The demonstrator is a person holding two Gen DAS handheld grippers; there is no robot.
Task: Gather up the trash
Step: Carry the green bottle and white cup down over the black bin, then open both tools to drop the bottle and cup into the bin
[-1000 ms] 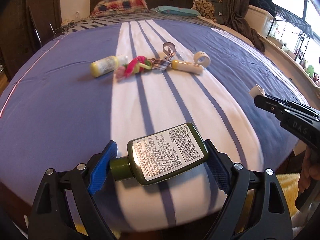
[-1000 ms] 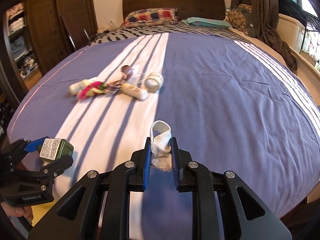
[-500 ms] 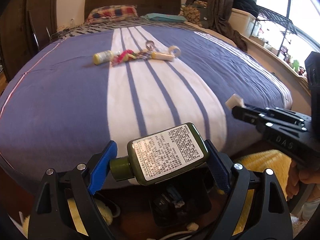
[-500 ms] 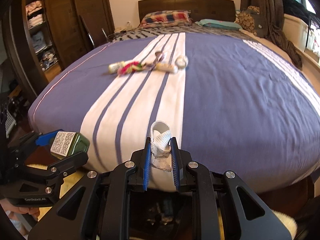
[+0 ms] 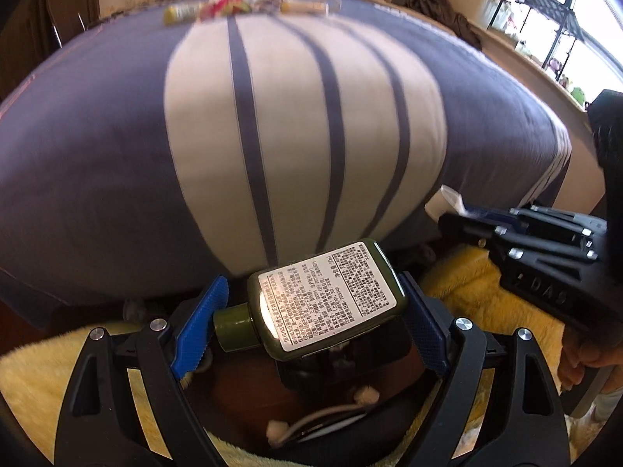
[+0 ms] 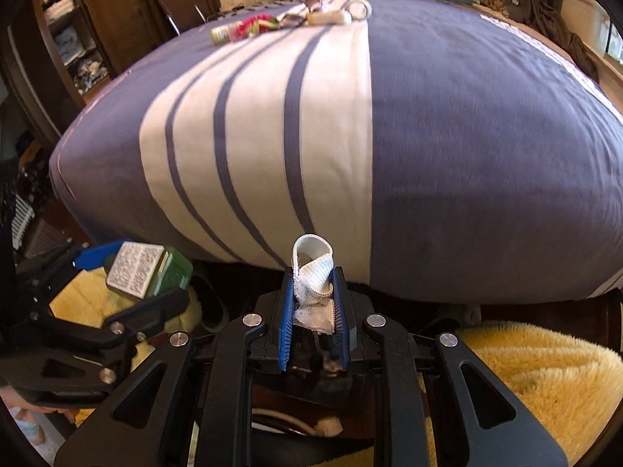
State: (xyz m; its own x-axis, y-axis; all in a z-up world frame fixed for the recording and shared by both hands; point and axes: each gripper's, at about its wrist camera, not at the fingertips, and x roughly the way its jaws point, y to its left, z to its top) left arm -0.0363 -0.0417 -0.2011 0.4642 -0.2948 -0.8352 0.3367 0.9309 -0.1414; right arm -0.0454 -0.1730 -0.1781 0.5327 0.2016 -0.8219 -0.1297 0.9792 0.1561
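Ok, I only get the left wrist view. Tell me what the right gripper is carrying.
Observer: The right gripper is shut on a scrap of white woven strap, which loops up above the blue pads.
Operator: Noted. My left gripper holds the dark green labelled plastic bottle. Describe the room left of the bed.
Observer: Open wooden wardrobe shelves hold folded clothes there.
Operator: Name the rightmost item on the bed.
Observer: A white tape roll, beside a cream tube.
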